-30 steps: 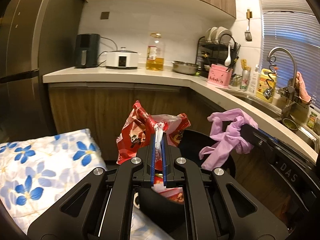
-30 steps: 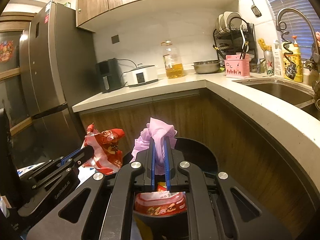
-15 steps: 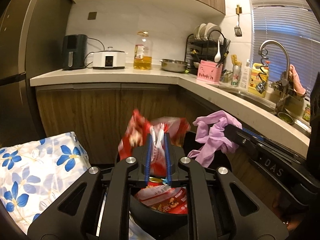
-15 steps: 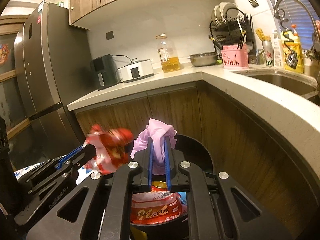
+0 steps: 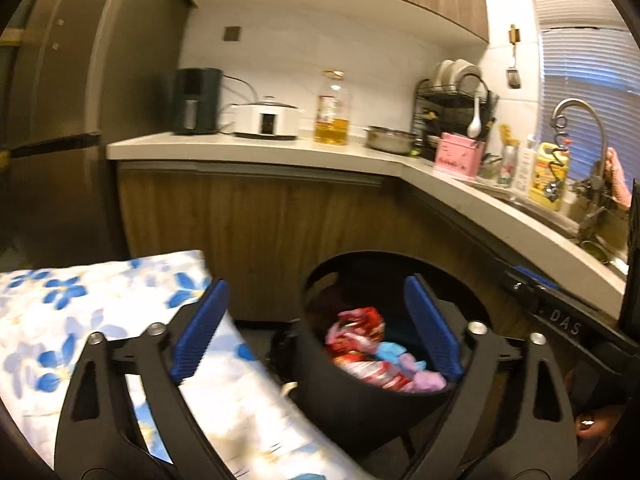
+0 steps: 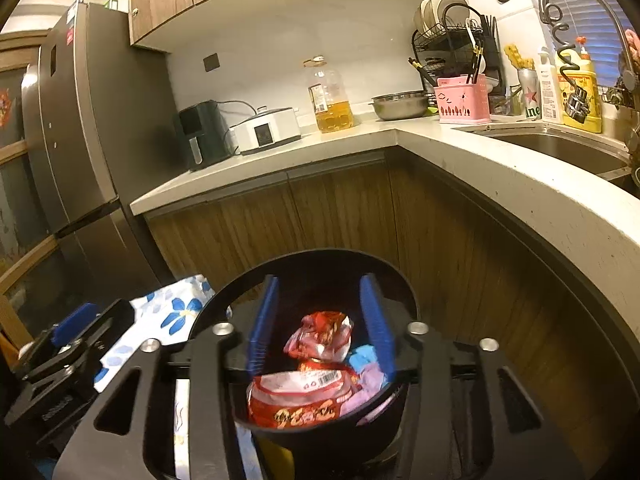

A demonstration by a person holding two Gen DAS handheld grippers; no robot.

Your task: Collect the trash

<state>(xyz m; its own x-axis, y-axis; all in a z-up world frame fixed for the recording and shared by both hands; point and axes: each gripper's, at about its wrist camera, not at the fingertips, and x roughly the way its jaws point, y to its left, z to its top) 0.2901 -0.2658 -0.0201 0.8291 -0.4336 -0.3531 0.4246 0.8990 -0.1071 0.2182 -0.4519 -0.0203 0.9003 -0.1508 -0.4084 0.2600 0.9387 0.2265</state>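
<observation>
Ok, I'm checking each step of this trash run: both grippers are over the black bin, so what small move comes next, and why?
Probably draw both grippers back from the bin. The left gripper and right gripper are opening with nothing between their fingers, and the red wrapper and purple glove lie inside the bin.

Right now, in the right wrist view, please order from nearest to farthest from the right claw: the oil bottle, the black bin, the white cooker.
1. Black bin: directly beneath the right claw, whose jaws are opening with nothing between them.
2. White cooker: on the back counter, left of centre.
3. Oil bottle: on the same counter, nearer the corner; close to the cooker's distance, so hard to call.
</observation>
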